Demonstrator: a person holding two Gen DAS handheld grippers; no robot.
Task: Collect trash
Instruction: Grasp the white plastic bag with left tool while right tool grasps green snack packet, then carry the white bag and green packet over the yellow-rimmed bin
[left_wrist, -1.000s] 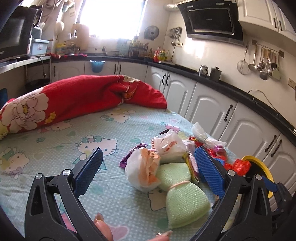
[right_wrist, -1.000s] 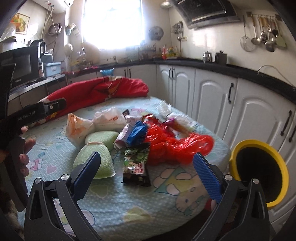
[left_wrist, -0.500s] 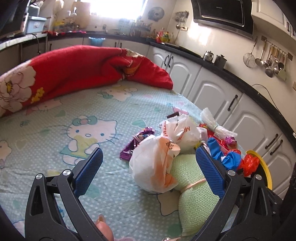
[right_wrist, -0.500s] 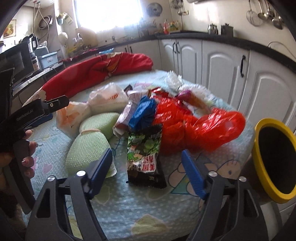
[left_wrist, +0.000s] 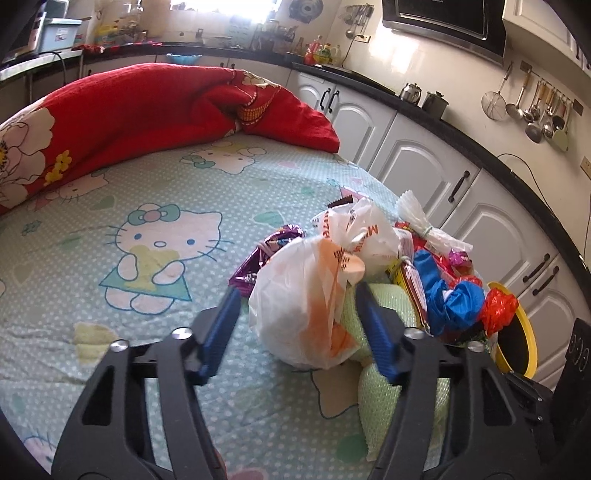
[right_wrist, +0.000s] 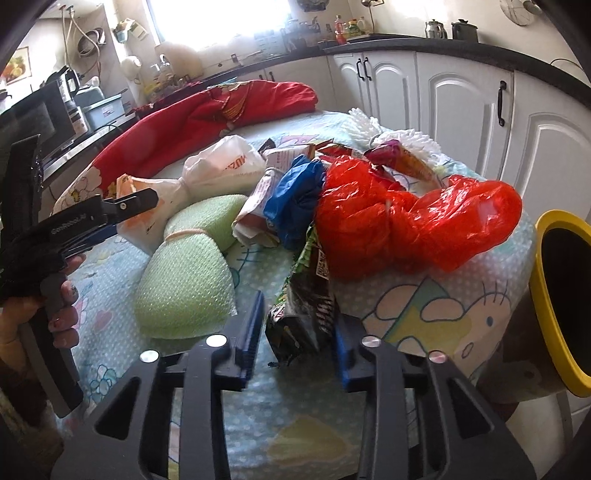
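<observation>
White-orange bag (left_wrist: 310, 306) between closing left gripper (left_wrist: 295, 328) jaws, snack packet (right_wrist: 303, 314) pinched by right gripper (right_wrist: 295, 336)

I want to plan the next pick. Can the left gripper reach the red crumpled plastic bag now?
Probably not directly: the left gripper straddles the white-and-orange plastic bag, and the red crumpled plastic bag lies beyond the blue bag.
</observation>
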